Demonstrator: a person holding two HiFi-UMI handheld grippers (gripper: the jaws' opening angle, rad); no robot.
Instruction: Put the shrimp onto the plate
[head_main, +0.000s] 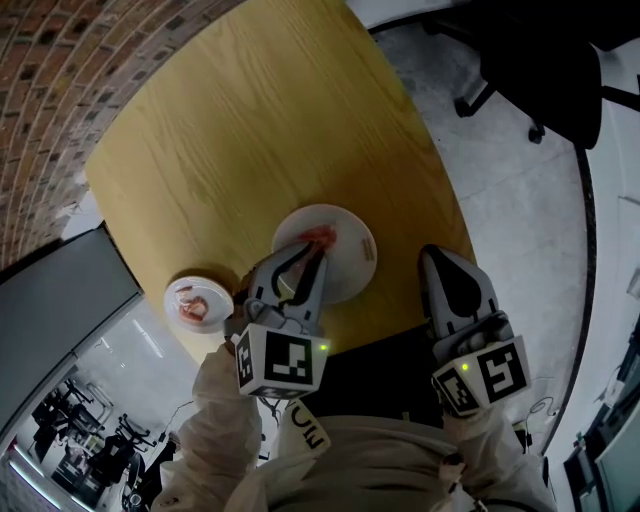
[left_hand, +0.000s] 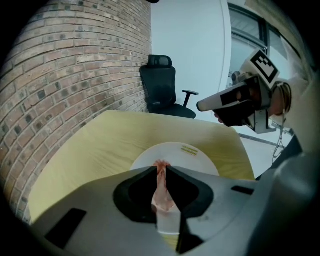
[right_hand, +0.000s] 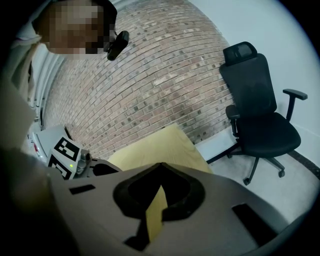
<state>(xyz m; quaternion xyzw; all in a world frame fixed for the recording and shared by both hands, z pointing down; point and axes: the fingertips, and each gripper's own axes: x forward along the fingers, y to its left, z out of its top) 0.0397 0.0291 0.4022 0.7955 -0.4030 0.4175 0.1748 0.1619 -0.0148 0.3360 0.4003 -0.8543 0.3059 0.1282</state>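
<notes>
- Left gripper (left_hand: 159, 170): jaws clamped on the shrimp (left_hand: 162, 192); the pink body sits in the narrow gap between the pads and its red tail pokes out past the tips.
- Location of the shrimp: over the white plate (head_main: 356, 266), toward the plate's far-left part in the head view; whether it touches the plate surface or hangs just above cannot be told.
- Right gripper (right_hand: 159, 166): jaws together at the tips, nothing between them; it is held off to the right at the near edge of the table (head_main: 250, 120), well apart from the plate, and takes no part in the work.
- Small dish (head_main: 198, 303): stands at the table's near-left edge, apart from the plate; a reddish item lies in it, possibly further shrimp, too small to confirm.
- Progress, as judged: pick-up and carry appear complete; the item is at its destination but not released, so the placement itself is not yet done.
- Outstanding, as judged: lower if needed, part the jaws, and lift clear without dragging the shrimp off the plate; a soft, damp item may cling to a pad on release; the dish contents may call for a repeat run.
</notes>
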